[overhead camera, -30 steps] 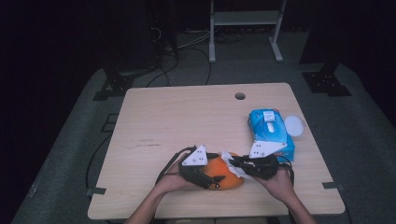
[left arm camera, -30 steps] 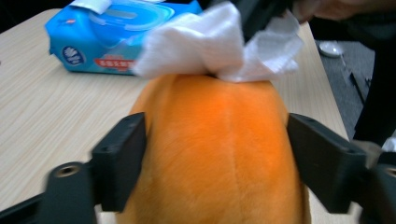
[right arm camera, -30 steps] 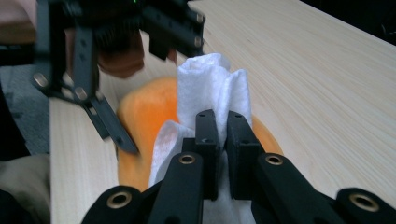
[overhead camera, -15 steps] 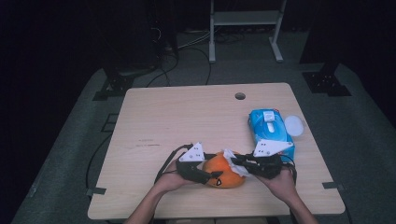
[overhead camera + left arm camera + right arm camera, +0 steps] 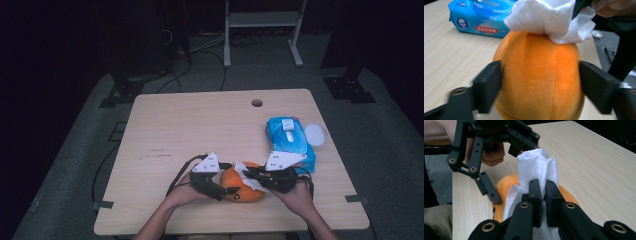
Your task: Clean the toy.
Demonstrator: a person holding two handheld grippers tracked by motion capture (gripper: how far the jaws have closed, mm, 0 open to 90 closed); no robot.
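Wooden table [image 5: 200, 130] underneath, blue wet-wipe pack [image 5: 288, 141] just beyond the right gripper [image 5: 543, 192]. Orange plush toy [image 5: 539, 75] squeezed between the left gripper's [image 5: 540, 87] jaws. White wipe [image 5: 536, 168] pinched by the right gripper, pressed on the toy's top.

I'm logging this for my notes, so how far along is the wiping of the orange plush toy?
Done: a white wipe is out of the blue wipe pack and gripped by the right gripper, jaws shut on it. In hand: the left gripper clamps the orange plush toy from both sides while the wipe rests on its top. Left: probably more of its surface; I cannot tell how much has been wiped.
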